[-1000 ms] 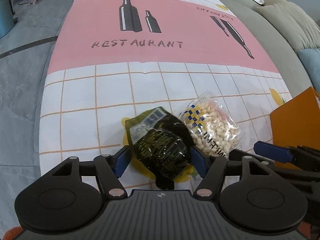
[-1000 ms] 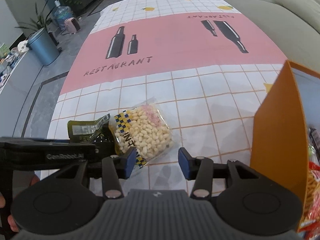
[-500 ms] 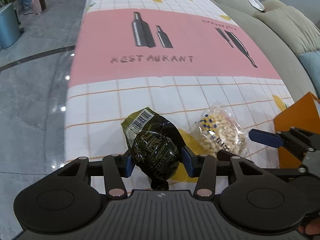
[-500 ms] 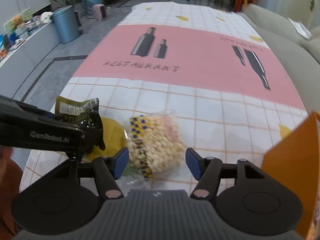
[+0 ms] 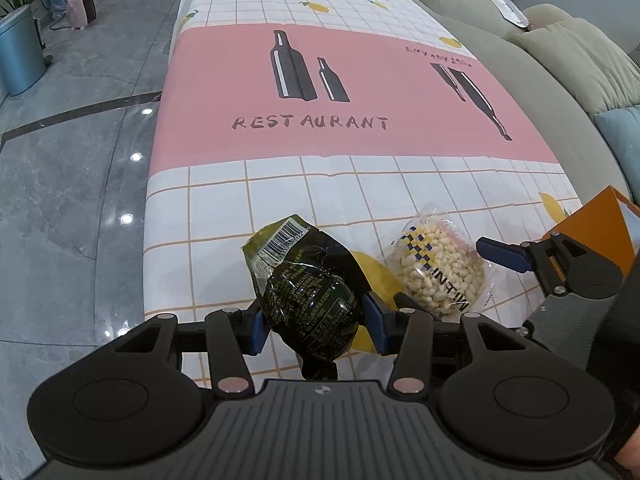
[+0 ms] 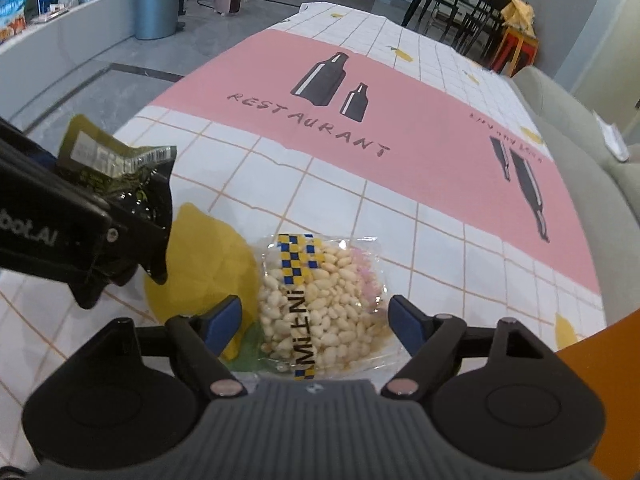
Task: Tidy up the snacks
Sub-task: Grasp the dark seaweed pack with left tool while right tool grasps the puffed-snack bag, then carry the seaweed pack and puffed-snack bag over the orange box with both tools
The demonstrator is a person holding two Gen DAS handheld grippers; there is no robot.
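Left wrist view: the left hand-held gripper (image 5: 316,322) squeezes a dark green bag (image 5: 308,292), lifted off the surface (image 5: 224,200). A clear bag of puffs (image 5: 438,270) lies just right of the green bag.

Right wrist view: the right hand-held gripper (image 6: 316,320) is opening, its pads either side of the puffs bag (image 6: 320,304), not pressing it. The green bag (image 6: 116,168) is up to the left of the puffs.
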